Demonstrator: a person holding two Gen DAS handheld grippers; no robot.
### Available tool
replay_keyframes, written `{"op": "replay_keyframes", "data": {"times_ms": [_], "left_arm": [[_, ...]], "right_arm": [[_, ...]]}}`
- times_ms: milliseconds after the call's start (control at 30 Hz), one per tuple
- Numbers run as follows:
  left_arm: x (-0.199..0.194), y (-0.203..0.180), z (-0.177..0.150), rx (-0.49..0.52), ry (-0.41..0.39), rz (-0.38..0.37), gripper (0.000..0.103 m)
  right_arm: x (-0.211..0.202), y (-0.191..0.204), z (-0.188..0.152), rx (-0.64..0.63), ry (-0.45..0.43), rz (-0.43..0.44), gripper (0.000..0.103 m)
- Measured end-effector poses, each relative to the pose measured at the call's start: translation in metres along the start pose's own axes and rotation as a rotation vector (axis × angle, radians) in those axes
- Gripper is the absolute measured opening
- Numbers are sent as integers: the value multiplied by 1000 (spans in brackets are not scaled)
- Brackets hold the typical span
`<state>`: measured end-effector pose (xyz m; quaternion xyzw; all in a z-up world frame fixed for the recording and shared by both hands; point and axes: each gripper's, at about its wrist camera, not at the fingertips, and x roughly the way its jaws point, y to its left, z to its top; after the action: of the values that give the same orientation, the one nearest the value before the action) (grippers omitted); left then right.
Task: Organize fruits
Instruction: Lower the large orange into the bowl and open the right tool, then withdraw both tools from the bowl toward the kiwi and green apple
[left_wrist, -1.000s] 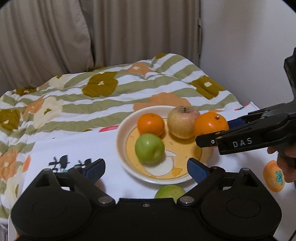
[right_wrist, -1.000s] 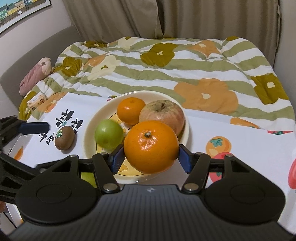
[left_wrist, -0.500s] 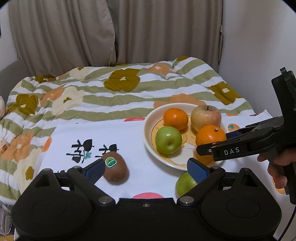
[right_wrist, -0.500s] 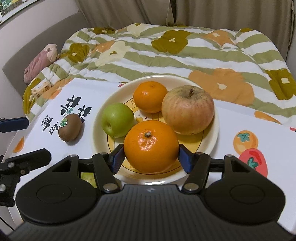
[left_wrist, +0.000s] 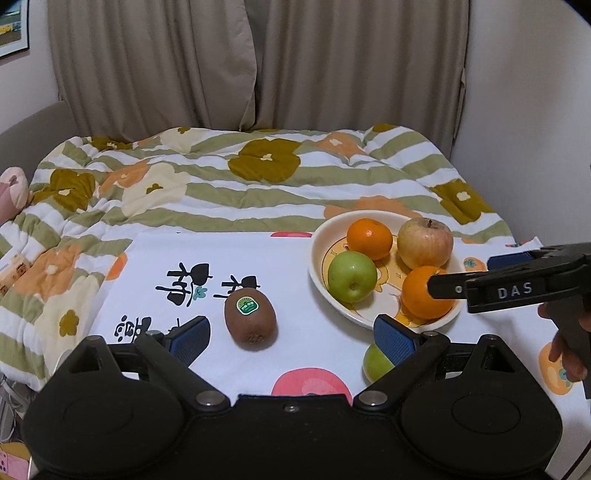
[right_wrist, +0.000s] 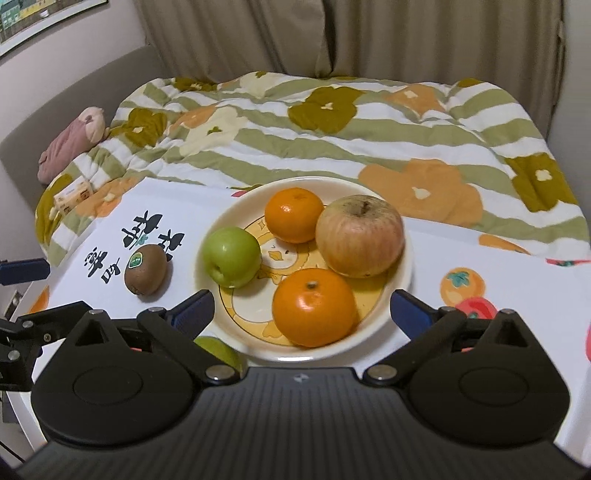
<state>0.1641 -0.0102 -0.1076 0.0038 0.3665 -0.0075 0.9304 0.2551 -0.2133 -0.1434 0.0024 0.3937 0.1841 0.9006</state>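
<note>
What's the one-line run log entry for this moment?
right gripper: open, near orange in plate | left gripper: open, facing kiwi on cloth | green fruit outside plate

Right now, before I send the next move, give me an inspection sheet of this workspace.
Surface: white printed cloth beside a striped flowered quilt.
Job's things: plate holds two oranges, near orange and far orange, a red-yellow apple and a green apple. Kiwi and a second green fruit lie on the cloth, off the plate.
Clutter: pink plush, small carton on the quilt.
Grippers: left gripper open, empty; right gripper open, jaws either side of the near orange.
Cables: nothing seen.
Surroundings: curtains, framed picture.
</note>
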Motion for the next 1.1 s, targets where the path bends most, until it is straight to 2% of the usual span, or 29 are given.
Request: {"op": "replay_keyframes", "data": {"times_ms": [400,633,867,1100], "left_arm": [[-37,-13,1,18,-65,-98,97],[-66,-18,1,77,-119,-139,98],[-89,-4,0,97,-161,-157,98],[-93,25,2,116,-166,-153,98]], "right_arm": [[-57,10,-8,47,-77,-53,103],[-91,19,-14,87,-124,-90,103],[-119,33,-23,117,-149,-117,103],[-132,54,-32,149,-158,-148,103]]}}
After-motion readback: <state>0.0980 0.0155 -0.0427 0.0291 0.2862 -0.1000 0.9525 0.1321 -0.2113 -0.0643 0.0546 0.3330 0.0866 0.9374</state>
